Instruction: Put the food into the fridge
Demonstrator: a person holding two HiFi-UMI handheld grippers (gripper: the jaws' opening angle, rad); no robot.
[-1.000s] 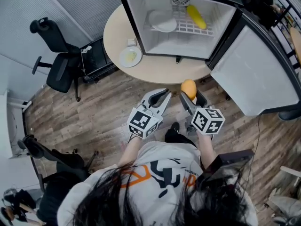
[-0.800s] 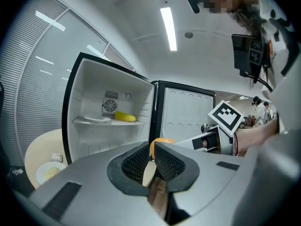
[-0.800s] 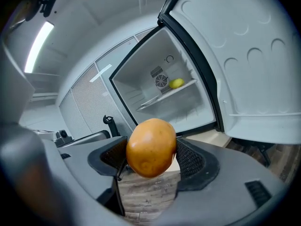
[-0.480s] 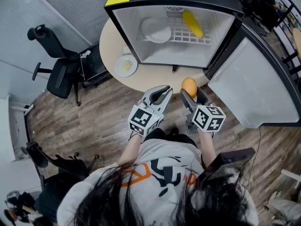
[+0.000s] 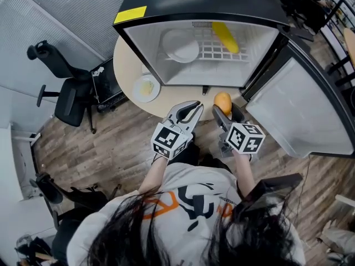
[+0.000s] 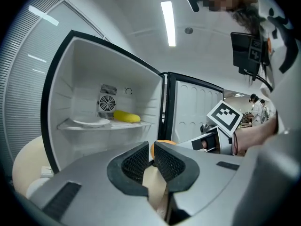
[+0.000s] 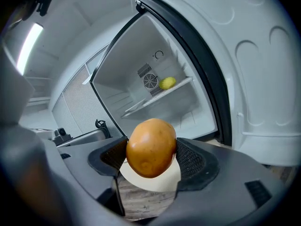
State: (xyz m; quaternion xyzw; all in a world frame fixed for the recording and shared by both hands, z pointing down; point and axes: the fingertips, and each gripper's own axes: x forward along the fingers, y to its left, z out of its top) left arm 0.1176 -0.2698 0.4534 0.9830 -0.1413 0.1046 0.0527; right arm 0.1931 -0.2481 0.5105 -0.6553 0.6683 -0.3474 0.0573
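Since earlier frame: open fridge [image 5: 199,1] drawn closer ahead of both tools, tools in same low pose. Left tool [image 5: 192,108]: jaws nearly together, nothing between, at edge of round desk [image 5: 126,57]. Right tool [image 5: 224,112] just beside it: jaws clamped on orange fruit [image 5: 222,101], outside fridge, before its opening. Beyond tools, on fridge shelf: white plate [image 5: 179,44], yellow item [image 5: 226,35]. Fridge door [image 5: 302,107] open, right of right tool.
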